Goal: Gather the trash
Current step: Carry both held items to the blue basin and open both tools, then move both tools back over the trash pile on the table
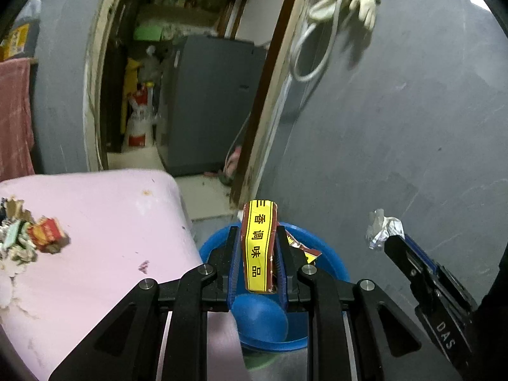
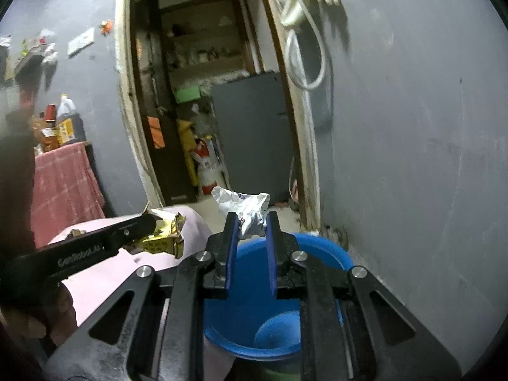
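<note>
Grey wall [image 1: 397,111] with an open doorway [image 1: 190,79] into a cluttered back room; grey cabinet [image 1: 212,104] inside it, white glove and cord [image 1: 343,3] hanging by the frame. Pink table surface [image 1: 95,238] lower left, with a heap of crumpled wrappers [image 1: 28,241] at its left edge. Blue bin [image 2: 317,250] on the floor beside the table corner, close to the wall.

Left gripper [image 1: 258,247]: jaws nearly closed, clamped on a yellow-and-brown seasoning packet [image 1: 258,244]. Packet stands upright between the pads, yellow band with dark printed characters facing the camera, brown foil edges creased; it sits above the bin rim. A second red-brown wrapper [image 1: 301,247] lies inside the bin just right of it.

Right gripper [image 2: 252,222]: jaws narrow, pinching a crumpled white paper wad [image 2: 244,206] at the fingertips. Wad is wrinkled with faint blue print, and sticks out above the tips, over the bin's far rim.

Both grippers near each other over the bin, not touching.
</note>
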A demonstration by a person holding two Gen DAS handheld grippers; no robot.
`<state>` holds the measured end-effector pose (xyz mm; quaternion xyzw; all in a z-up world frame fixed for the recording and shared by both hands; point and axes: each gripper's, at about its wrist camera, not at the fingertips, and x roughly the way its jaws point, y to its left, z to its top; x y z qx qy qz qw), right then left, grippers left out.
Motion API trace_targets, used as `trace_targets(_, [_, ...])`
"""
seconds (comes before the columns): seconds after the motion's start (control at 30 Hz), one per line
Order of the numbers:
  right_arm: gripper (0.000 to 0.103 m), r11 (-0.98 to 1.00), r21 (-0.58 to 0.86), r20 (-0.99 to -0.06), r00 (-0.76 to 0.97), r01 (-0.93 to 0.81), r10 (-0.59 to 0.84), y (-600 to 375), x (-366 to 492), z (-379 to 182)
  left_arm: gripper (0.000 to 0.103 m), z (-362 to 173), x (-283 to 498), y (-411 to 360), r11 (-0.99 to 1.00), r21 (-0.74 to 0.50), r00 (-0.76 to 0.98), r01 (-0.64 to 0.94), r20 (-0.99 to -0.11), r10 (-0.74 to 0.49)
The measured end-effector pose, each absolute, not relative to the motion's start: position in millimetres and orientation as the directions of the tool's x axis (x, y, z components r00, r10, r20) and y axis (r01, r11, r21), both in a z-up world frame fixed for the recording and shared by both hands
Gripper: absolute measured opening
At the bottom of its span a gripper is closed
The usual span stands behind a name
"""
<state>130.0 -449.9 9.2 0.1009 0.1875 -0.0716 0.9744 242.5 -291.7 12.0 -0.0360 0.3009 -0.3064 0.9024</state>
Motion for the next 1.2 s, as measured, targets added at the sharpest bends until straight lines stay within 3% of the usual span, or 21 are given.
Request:
trace_targets(0.4, [0.021,0.933,0.27,-0.516,0.854,0.238,-0.068,-481,168,-38,0.019,-48,285,-319,0.83,-0.261,0.496,0.493,-0.699,-0.515])
trace_targets(0.53, [0.022,0.922,0.293,-0.541,0.839,0.255,-0.06,-486,175,-49,0.035,-58,292,-315,0.837,-0.284,0.469,0.468,-0.723,-0.508])
trace_targets(0.67, [0.026,0.917,0.3,-0.559,0.827,0.265,-0.056,-487,178,-55,0.036,-57,296,-311,0.843,-0.291,0.467,0.453,-0.728,-0.502])
trace_targets(0.97, [0.042,0.916,0.303,-0.542,0.838,0.264,-0.062,-485,173,-44,0.051,-39,287,-289,0.839,-0.319,0.514,0.44,-0.677,-0.527])
trace_targets(1.13, [0.059,0.924,0.299,-0.492,0.868,0.239,-0.065,-476,163,-24,0.062,-19,277,-266,0.842,-0.335,0.572,0.422,-0.623,-0.534])
trace_targets(1.2, [0.073,0.927,0.298,-0.468,0.881,0.226,-0.065,-470,158,-15,0.067,-8,273,-254,0.846,-0.336,0.606,0.414,-0.592,-0.532])
